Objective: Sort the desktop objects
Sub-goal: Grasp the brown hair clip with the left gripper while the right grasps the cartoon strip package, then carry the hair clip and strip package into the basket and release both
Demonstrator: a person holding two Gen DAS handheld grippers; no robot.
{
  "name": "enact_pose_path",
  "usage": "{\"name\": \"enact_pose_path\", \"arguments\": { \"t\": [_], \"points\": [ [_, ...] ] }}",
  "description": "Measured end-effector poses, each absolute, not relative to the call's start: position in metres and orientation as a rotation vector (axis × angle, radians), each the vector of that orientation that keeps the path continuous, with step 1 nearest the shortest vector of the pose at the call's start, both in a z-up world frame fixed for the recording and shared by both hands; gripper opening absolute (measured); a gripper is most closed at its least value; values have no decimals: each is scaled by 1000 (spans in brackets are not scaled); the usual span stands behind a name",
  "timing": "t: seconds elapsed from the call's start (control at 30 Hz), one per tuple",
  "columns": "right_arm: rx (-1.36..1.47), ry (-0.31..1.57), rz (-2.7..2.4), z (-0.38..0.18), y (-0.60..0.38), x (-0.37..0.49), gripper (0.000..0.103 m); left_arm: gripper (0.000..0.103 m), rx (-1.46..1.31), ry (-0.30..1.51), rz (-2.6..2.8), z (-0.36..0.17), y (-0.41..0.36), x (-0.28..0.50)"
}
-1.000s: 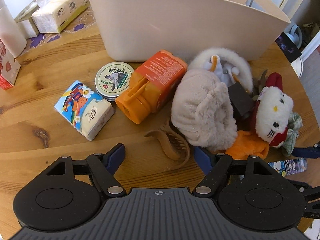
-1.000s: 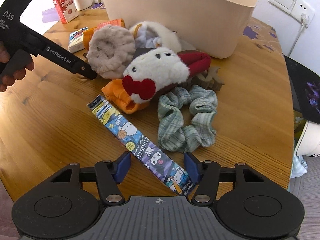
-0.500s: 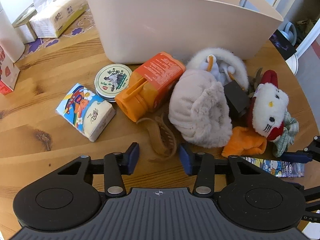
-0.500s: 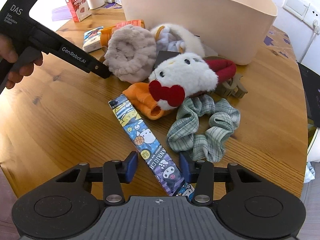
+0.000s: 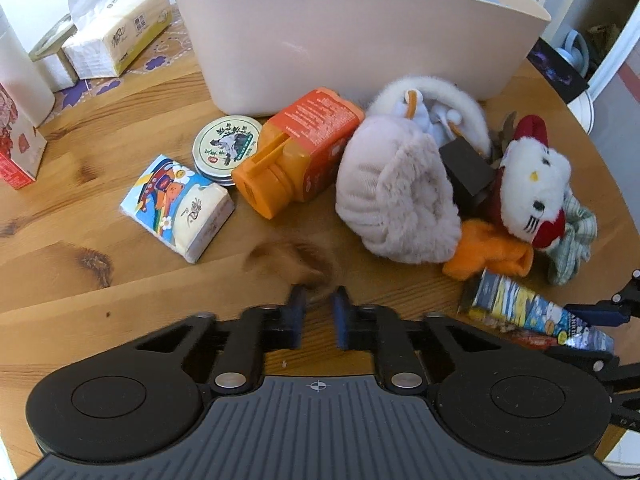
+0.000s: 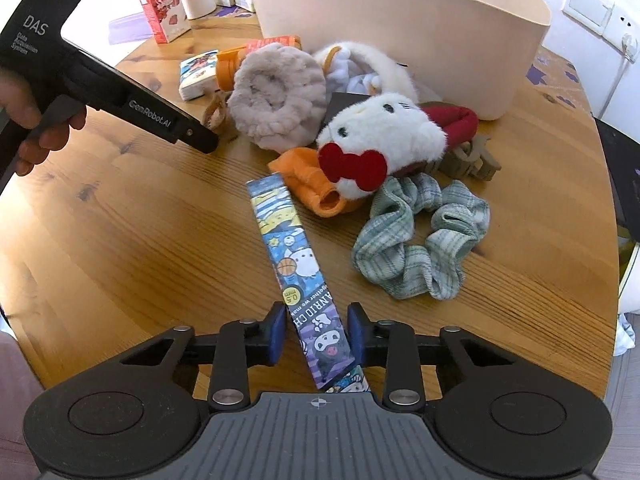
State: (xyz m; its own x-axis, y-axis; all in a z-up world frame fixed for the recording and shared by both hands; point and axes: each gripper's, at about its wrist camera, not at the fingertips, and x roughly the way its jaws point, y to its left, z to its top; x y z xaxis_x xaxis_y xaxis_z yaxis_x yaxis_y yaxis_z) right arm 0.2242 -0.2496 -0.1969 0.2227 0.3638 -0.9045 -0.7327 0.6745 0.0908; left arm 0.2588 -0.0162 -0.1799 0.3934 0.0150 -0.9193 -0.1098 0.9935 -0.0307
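Observation:
My left gripper (image 5: 318, 312) is shut on a brown hair claw clip (image 5: 296, 260), which is motion-blurred just ahead of the pads; the clip also shows in the right wrist view (image 6: 214, 110). My right gripper (image 6: 316, 334) has closed onto a long cartoon-printed pen box (image 6: 296, 264) lying on the table and pointing away; the box also shows in the left wrist view (image 5: 520, 308). A beige storage basket (image 5: 360, 28) stands at the back of the round wooden table (image 6: 120, 240).
A pile lies before the basket: fluffy pink scrunchie (image 5: 396, 188), white plush cat (image 5: 536, 188), orange bottle (image 5: 304, 148), round tin (image 5: 226, 146), tissue pack (image 5: 178, 206), green scrunchie (image 6: 420, 240), grey claw clip (image 6: 472, 160). Tissue box (image 5: 116, 36) and red carton (image 6: 164, 4) stand at the back left.
Both grippers have closed: the left around the brown claw clip, the right around the pen box. The box has turned to point straight ahead.

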Motion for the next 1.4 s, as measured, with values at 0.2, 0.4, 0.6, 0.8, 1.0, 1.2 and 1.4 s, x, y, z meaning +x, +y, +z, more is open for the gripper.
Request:
{"name": "enact_pose_path", "arguments": {
  "t": [0.2,0.4,0.6,0.8,1.0,1.2,1.4],
  "points": [
    [-416,1094,833,-194,-247,214,23,8,-98,1175,82,-180,-19,249],
    [-423,1070,846,-187,-254,206,22,5,-123,1165,86,-181,-20,237],
    [-412,1035,853,-175,-257,205,22,2,-146,1143,74,-175,-21,222],
    [-413,1015,854,-170,-260,203,22,2,-164,1121,84,-173,-15,212],
    [-393,991,851,-163,-260,201,22,2,-169,1084,70,-157,-15,203],
    [-364,951,834,-152,-261,206,22,2,-152,1044,55,-135,-19,198],
    [-339,888,801,-131,-266,217,22,2,-135,988,44,-109,-18,199]
  ]
}}
